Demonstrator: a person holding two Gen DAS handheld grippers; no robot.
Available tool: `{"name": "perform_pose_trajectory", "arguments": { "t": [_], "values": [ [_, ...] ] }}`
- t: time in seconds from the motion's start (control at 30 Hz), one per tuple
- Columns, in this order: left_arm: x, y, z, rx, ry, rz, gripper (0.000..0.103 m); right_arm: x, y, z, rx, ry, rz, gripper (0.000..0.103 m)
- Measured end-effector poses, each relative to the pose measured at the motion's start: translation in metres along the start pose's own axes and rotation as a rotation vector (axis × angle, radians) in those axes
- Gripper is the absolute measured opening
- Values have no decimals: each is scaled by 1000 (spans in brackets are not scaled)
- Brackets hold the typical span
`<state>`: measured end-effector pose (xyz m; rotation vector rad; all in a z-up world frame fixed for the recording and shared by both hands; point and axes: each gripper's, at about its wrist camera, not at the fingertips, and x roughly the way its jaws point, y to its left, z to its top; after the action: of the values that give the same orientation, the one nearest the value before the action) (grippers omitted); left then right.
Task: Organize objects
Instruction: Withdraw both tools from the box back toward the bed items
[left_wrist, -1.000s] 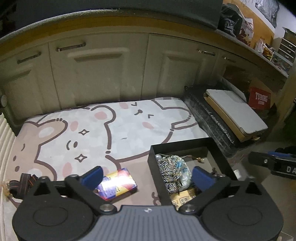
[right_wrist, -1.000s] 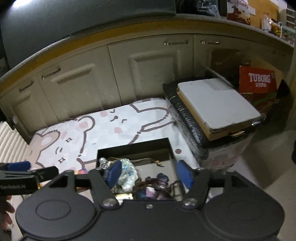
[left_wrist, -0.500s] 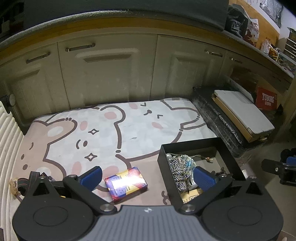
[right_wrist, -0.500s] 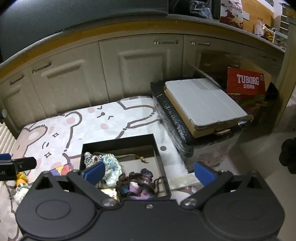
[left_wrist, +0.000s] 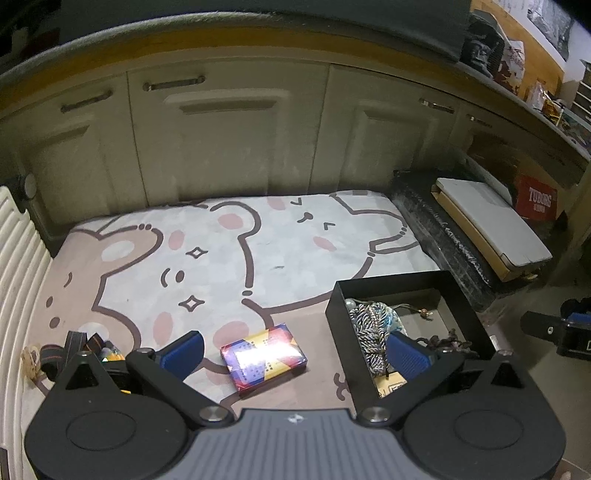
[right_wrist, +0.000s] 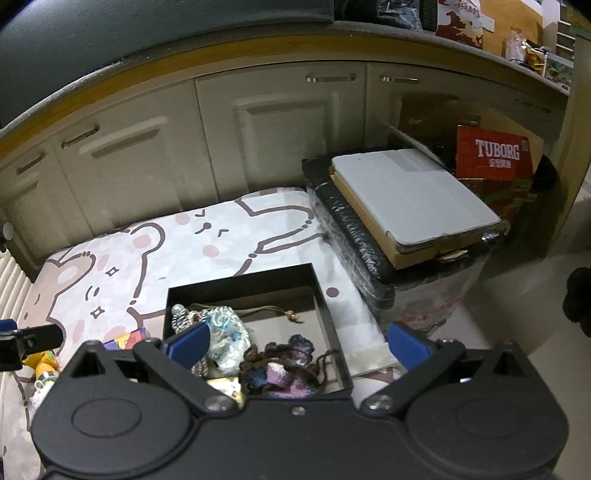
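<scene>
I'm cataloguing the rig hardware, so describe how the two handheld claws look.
Both look alike. The left claw and right claw each have a black body with two round discs, black angled linkage arms on silver pivot bolts, and ribbed blue finger pads. The left has a grey centre plate with a small logo. No cables or sleeves show.

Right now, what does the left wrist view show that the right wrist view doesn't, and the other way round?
Only the left wrist view shows the whole colourful card box lying on the bear-print mat, plus the dark straps at the mat's left edge.

Only the right wrist view shows the purple-and-brown crocheted piece in the near part of the black tray, and a yellow toy at far left.

Both show the tray, the patterned drawstring pouch, the mat, the cabinets and the red Tuborg carton. Both grippers stand open, holding nothing.
</scene>
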<state>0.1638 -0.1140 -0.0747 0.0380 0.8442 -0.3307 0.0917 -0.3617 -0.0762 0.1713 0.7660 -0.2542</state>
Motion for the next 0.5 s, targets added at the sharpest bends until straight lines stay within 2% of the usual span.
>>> {"name": "perform_pose_trajectory", "arguments": {
  "t": [0.5],
  "values": [
    [-14,53,-1,-79,-25,88,103,8,43,5,-32,-23,51,103]
  ]
}}
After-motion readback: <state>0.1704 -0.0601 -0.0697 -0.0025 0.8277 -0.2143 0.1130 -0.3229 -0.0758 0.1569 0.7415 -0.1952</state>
